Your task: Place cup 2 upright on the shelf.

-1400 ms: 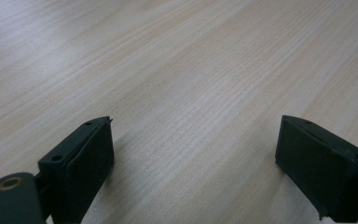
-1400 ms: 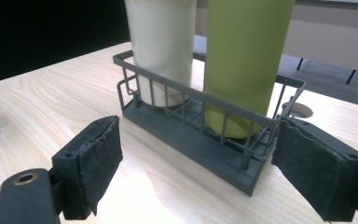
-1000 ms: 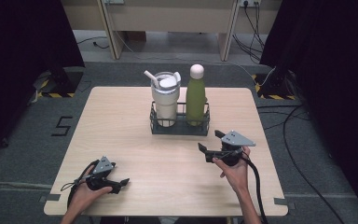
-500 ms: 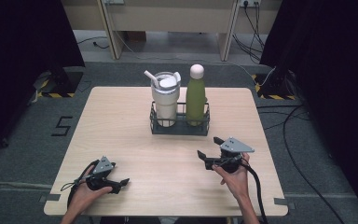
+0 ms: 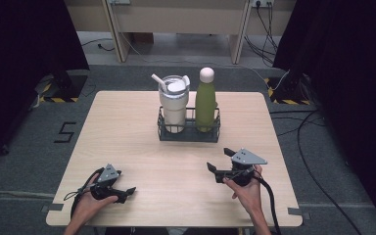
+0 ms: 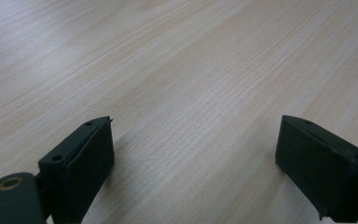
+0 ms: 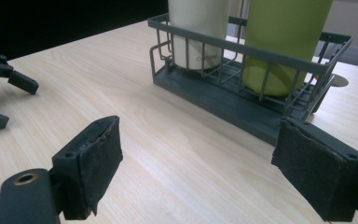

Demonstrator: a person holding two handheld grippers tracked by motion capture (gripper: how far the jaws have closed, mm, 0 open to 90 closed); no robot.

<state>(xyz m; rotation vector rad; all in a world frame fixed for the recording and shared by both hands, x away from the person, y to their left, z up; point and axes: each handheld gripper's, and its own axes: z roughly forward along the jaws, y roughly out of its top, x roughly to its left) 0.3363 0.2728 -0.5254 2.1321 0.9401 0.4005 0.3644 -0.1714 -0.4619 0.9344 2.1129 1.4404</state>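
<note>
Table: a light wooden table [image 5: 127, 127] stands in front of you on a grey floor [image 5: 24, 142].
Wire caddy: a dark wire caddy [image 5: 189, 130] stands on the far middle part of the table, well apart from both of your grippers.
Tumbler: a cream tumbler [image 5: 174, 105] with a lid and a white straw stands upright in the left compartment of the caddy.
Bottle: a green bottle [image 5: 205, 100] with a pale round cap stands upright in the right compartment, just beside the tumbler.
Your left gripper: the left gripper [image 5: 126, 192] is low at the near left corner of the table, in your left hand [image 5: 89, 204]. In the left gripper view its jaws stand wide apart with bare wood between them, holding nothing.
Your right gripper: the right gripper [image 5: 219, 163] is at the near right part of the table, in your right hand [image 5: 247, 192], and it points to the left and a little away from you. In the right gripper view its jaws are wide apart and empty, and the caddy [image 7: 242, 70] with the two containers is ahead of them.
Cables: a black cable [image 5: 270, 205] trails from the right gripper toward you.
</note>
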